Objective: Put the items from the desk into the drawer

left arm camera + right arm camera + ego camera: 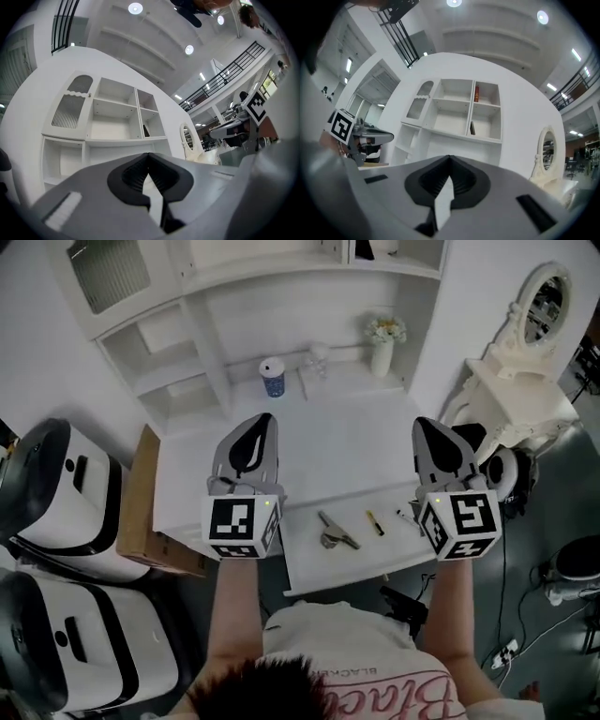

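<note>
Head view has both grippers held up over the white desk, touching nothing. The left gripper and the right gripper each have their jaws closed tip to tip with nothing between them, and each gripper view shows the same. The drawer stands pulled out at the near edge, with a grey clip-like piece, a yellowish stick and a smaller dark piece lying in it. Far back on the desk, by the shelving, stand a blue-and-white can and, to its right, a vase of flowers. The can looks like the next pick. Open the jaws wide first, come in level at its middle, keep it upright, stay off the vase, and set it down in the bare left part of the drawer
</note>
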